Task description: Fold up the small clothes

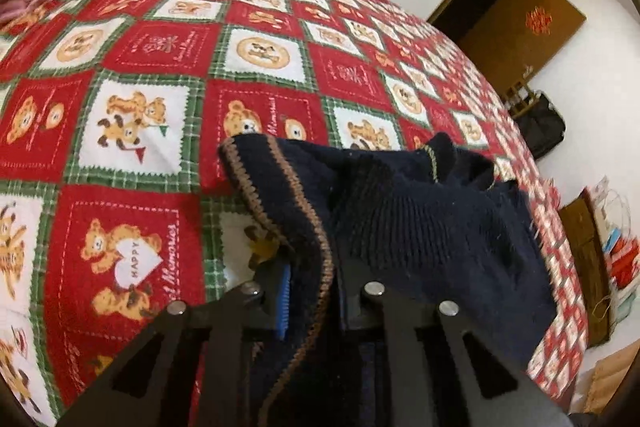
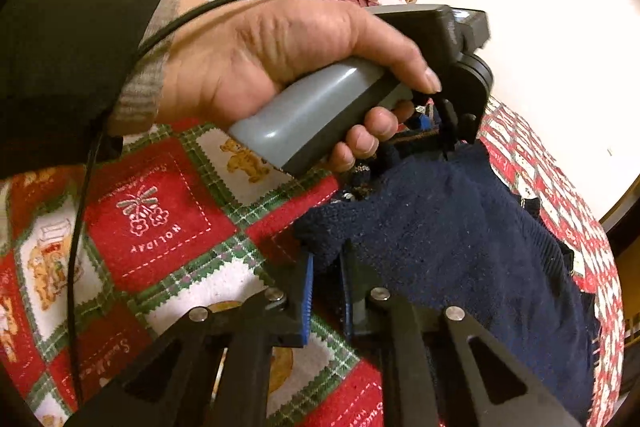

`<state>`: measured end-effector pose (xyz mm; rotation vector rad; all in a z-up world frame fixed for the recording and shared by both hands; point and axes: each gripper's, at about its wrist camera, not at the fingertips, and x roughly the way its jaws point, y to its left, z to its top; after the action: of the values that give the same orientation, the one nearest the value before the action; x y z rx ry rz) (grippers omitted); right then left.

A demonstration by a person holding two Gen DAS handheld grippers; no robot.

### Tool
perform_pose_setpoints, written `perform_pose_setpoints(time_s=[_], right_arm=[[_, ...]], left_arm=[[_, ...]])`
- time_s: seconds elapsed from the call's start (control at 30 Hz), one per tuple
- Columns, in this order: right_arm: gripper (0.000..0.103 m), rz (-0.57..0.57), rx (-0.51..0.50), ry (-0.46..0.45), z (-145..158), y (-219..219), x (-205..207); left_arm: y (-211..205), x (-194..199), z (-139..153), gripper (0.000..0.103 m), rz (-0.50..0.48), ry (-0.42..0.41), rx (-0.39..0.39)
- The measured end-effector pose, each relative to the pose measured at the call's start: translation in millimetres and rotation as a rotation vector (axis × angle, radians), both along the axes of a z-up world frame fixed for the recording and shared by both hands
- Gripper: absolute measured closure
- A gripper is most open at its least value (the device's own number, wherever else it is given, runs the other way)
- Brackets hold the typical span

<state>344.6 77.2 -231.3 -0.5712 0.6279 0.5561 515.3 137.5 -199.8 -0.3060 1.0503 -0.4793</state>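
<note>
Left gripper (image 1: 310, 291) pinches the striped hem of the navy sweater (image 1: 420, 211), which trails forward and right across the quilt (image 1: 160, 47). Right gripper (image 2: 326, 291) clamps the opposite edge; the sweater's long axis spans between them, both equally near.

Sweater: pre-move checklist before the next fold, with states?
1. Left gripper clamped on sweater trim: ok, knit sits between the pads.
2. Right gripper clamped on sweater edge: ok, fabric between the fingers.
3. Both grips on separate edges: ok, the right view shows the left gripper pinching the far edge.
4. Sweater lying flat: not ok, bunched and partly lifted.
5. Bedspread free beside the sweater: ok on the left.
6. Cable clear of sweater: ok.
</note>
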Motion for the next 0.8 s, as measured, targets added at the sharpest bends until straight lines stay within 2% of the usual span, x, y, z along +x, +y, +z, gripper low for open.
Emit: perform_pose_setpoints(time_s=[0.2, 0.47, 0.53, 0.8], right_arm=[[0.093, -0.014, 0.099, 0.008, 19.6, -24.7, -0.7], [0.094, -0.082, 0.229, 0.017, 45.0, -82.2, -0.9], [0.094, -0.108, 0.28, 0.039, 51.9, -104.0, 2.6], [0.094, -0.259, 0.473, 0.112, 69.6, -202.0, 15.2]], left_arm=[[3.6, -1.8, 15.1, 0.085, 0.033, 0.013, -0.061], [-12.6, -6.6, 44.8, 0.086, 0.064, -0.01, -0.117], [-21.3, -7.7, 52.7, 0.086, 0.069, -0.02, -0.14], [-79.2, -10.0, 82.1, 0.086, 0.042, -0.068, -0.154]])
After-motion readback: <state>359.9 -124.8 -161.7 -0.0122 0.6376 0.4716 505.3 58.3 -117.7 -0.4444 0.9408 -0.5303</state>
